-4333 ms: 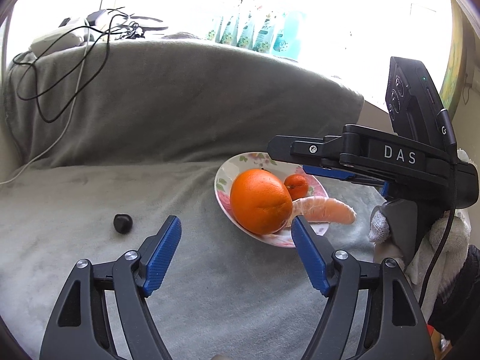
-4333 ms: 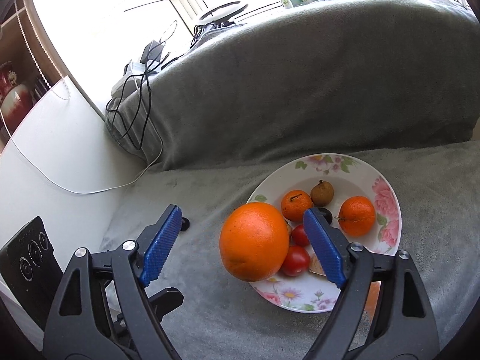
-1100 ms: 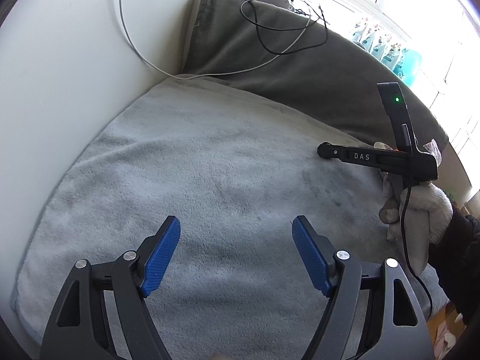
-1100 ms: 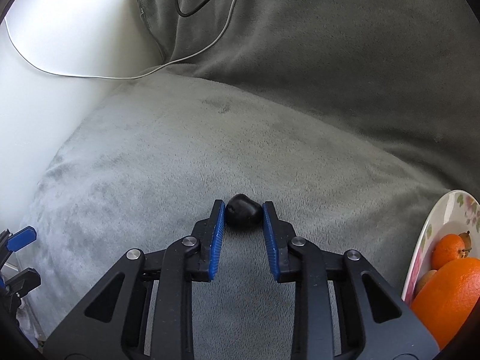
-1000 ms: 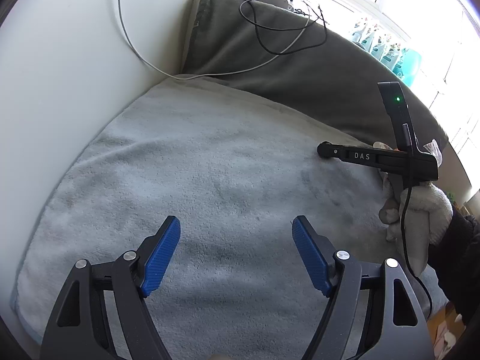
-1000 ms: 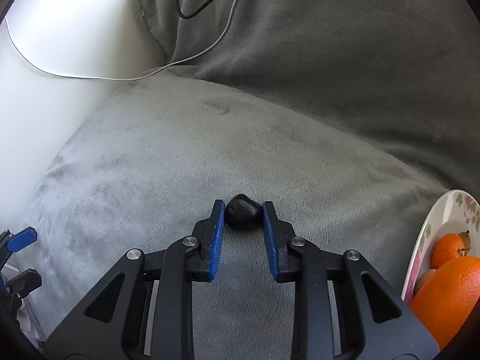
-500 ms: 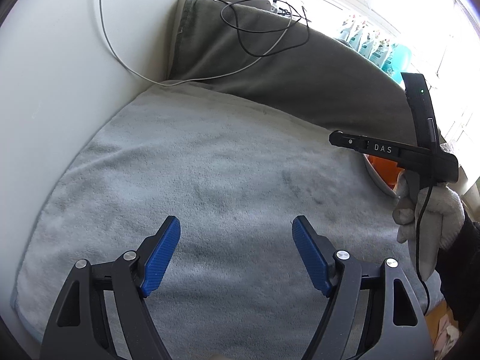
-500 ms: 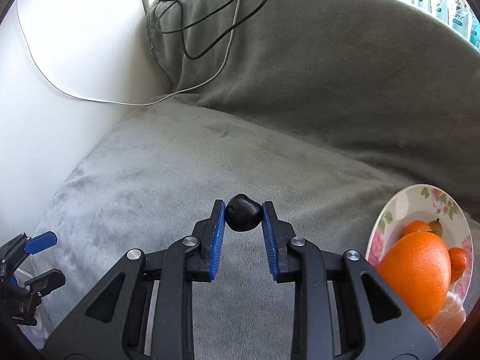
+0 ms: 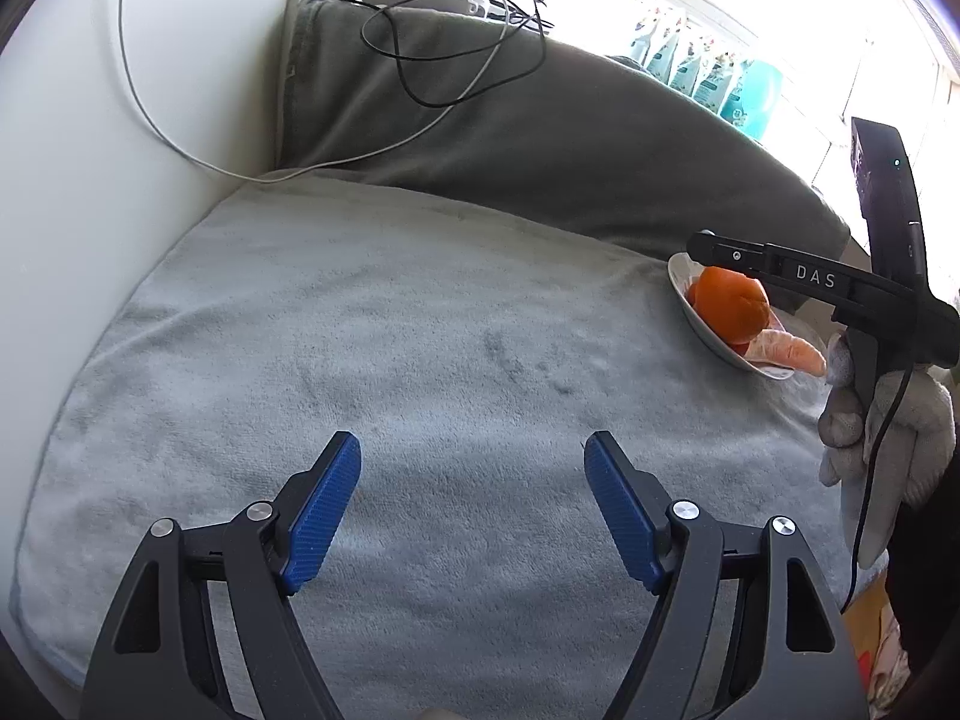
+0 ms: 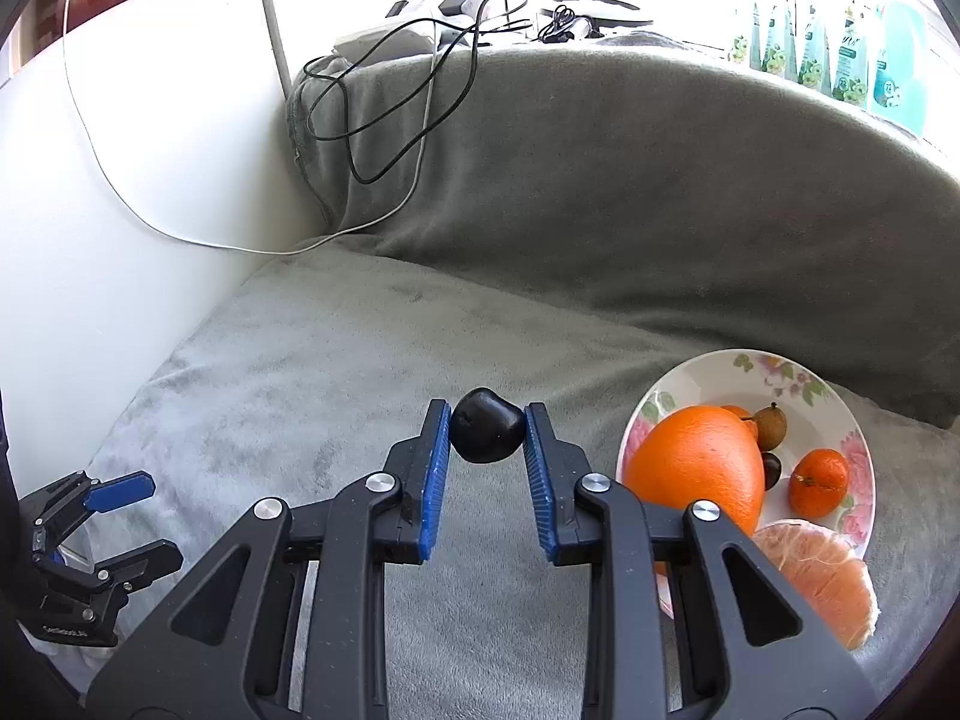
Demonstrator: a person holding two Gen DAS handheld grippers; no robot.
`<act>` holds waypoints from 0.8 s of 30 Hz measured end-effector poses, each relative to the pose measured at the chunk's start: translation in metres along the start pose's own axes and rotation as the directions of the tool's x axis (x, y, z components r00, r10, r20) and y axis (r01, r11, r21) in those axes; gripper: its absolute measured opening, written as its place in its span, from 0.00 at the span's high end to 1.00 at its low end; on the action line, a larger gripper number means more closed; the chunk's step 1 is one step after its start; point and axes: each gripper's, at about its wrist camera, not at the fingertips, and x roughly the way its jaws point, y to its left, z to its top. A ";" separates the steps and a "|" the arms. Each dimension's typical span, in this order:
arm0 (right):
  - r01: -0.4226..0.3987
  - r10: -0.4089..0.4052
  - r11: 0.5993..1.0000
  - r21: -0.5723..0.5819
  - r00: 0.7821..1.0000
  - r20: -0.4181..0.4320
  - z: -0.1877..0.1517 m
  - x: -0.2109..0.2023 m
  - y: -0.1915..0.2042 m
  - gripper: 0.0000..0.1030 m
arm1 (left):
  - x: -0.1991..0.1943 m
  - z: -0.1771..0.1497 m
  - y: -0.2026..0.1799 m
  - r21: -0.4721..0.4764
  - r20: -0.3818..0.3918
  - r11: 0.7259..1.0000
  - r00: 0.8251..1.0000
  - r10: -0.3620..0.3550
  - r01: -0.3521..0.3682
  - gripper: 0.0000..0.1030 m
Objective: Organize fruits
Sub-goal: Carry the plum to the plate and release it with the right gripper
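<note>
My right gripper (image 10: 487, 420) is shut on a small dark fruit (image 10: 486, 434), held clear above the grey blanket. To its right stands a floral plate (image 10: 696, 377) with a big orange (image 10: 696, 468), a mandarin (image 10: 817, 483), a small brown fruit (image 10: 770, 425), a dark berry and a peeled segment (image 10: 822, 576) at its near rim. In the left wrist view, my left gripper (image 9: 471, 468) stands open over bare blanket with nothing between its fingers. The same plate (image 9: 699, 324) and orange (image 9: 729, 303) lie at the far right, partly behind the right gripper's black body (image 9: 828, 288).
A grey blanket (image 9: 390, 330) covers the seat and the raised back (image 10: 630, 192). Cables (image 10: 390, 114) trail over the back's left end and down a white wall (image 10: 138, 180). Bottles (image 10: 828, 54) line the window sill. A gloved hand (image 9: 888, 420) grips the right tool.
The right gripper has lifted the dark fruit off the blanket and swung toward the plate, which now shows in full. The left gripper drifted, bringing the plate into its view.
</note>
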 end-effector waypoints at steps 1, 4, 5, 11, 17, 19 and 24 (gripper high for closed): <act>0.000 0.000 1.000 0.005 1.000 0.006 0.000 -0.004 -0.002 0.75 | 0.000 0.000 -0.002 0.004 -0.002 1.000 1.000 -0.003 0.003 0.25; 0.011 -0.012 1.000 0.015 1.000 0.023 -0.003 -0.015 -0.008 0.75 | 0.001 0.001 -0.010 0.019 -0.005 1.000 1.000 -0.010 0.010 0.25; 0.018 -0.019 1.000 0.018 0.999 0.031 -0.003 -0.019 -0.011 0.75 | 0.002 0.001 -0.012 0.023 -0.005 1.000 1.000 -0.013 0.013 0.25; 0.057 -0.062 0.996 0.068 0.996 0.064 -0.008 -0.038 -0.038 0.75 | 0.003 0.004 -0.025 0.046 -0.008 0.999 1.000 -0.023 0.023 0.25; 0.105 -0.113 0.988 0.116 0.992 0.061 -0.014 -0.044 -0.070 0.75 | 0.004 0.003 -0.036 0.063 -0.016 0.997 0.999 -0.031 0.032 0.25; 0.120 -0.129 0.984 0.135 0.990 0.060 -0.016 -0.045 -0.080 0.75 | 0.004 0.003 -0.039 0.068 -0.018 0.997 0.999 -0.035 0.036 0.25; 0.152 -0.160 0.975 0.161 0.986 0.043 -0.018 -0.041 -0.098 0.75 | 0.005 0.003 -0.044 0.079 -0.021 0.996 0.999 -0.042 0.043 0.25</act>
